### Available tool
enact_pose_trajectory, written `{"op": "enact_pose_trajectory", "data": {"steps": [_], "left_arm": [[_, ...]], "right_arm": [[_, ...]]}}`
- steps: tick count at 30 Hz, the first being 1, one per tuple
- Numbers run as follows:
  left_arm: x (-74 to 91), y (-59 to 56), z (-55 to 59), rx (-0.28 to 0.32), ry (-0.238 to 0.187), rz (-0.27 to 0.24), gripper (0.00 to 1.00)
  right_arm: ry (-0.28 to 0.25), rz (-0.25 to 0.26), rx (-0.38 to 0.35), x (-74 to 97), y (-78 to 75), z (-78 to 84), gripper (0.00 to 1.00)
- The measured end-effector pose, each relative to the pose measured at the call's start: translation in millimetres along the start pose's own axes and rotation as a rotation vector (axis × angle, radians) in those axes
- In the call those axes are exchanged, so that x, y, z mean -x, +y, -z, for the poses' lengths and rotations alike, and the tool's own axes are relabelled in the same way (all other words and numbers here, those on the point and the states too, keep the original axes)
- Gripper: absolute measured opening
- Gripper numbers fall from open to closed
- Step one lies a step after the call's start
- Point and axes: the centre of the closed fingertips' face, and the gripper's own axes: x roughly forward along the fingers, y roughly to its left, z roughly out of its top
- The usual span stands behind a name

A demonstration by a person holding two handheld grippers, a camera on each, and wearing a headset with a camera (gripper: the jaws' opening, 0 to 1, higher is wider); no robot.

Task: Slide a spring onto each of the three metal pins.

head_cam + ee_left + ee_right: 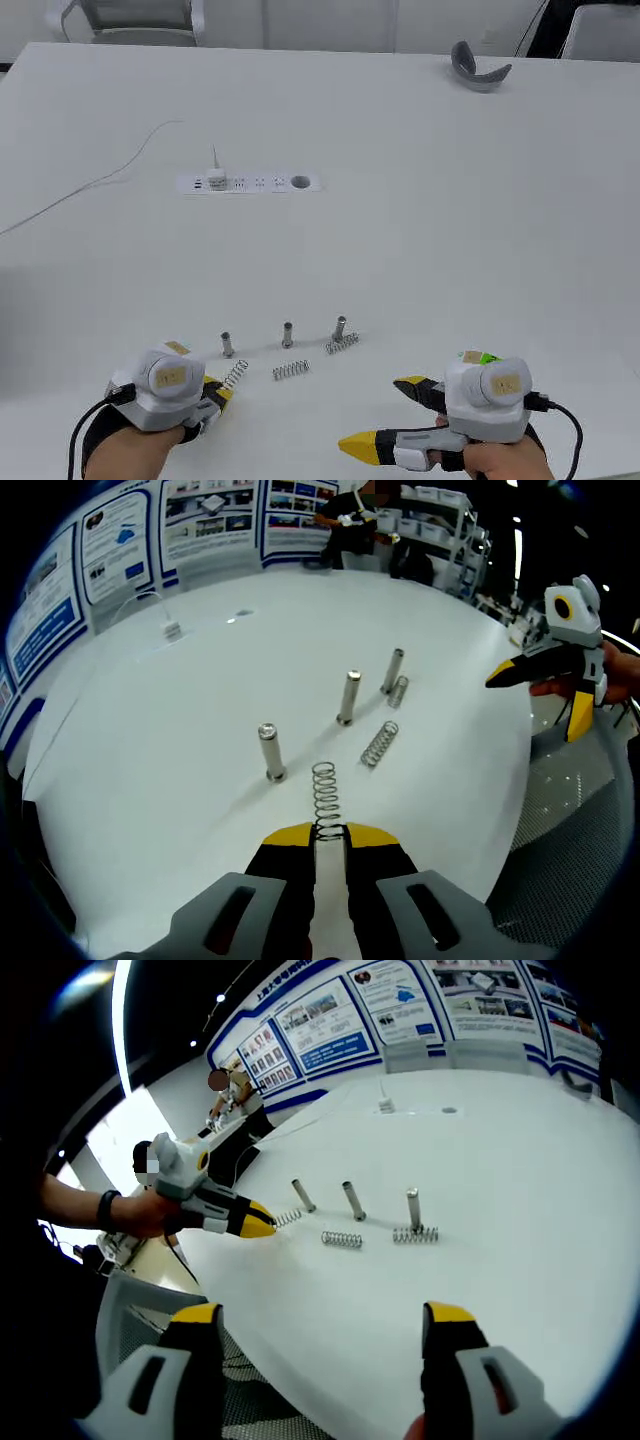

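Note:
Three upright metal pins stand in a row on the white table: left pin (227, 344), middle pin (287, 334), right pin (339, 328). My left gripper (221, 391) (318, 832) is shut on the near end of a spring (236, 374) (326, 792), which points just right of the left pin (269, 752). A second spring (291, 370) (379, 744) lies in front of the middle pin. A third spring (342, 343) (415, 1234) lies against the right pin's base. My right gripper (383, 415) (320, 1315) hovers open at the near right, holding nothing.
A white power strip (248, 183) with a plugged adapter and a thin cable (90, 185) lies mid-table. A grey curved object (480, 65) sits at the far right edge. Chairs stand beyond the table's far edge (130, 20).

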Motion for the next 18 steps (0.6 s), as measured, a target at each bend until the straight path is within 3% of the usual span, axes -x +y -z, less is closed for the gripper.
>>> {"op": "enact_pose_trajectory", "data": {"steps": [9,18], "left_arm": [[23.3,-7.2,5.6,0.022,-0.020,0.008,0.10],[48.6,-22.9,3.5,-0.030,-0.039,0.048,0.10]], "right_arm": [[-0.003,-0.031,-0.008,-6.6,8.9,-2.3,0.82],[-0.015,-0.072,-0.012,-13.0,18.5,-8.4,0.79]]}}
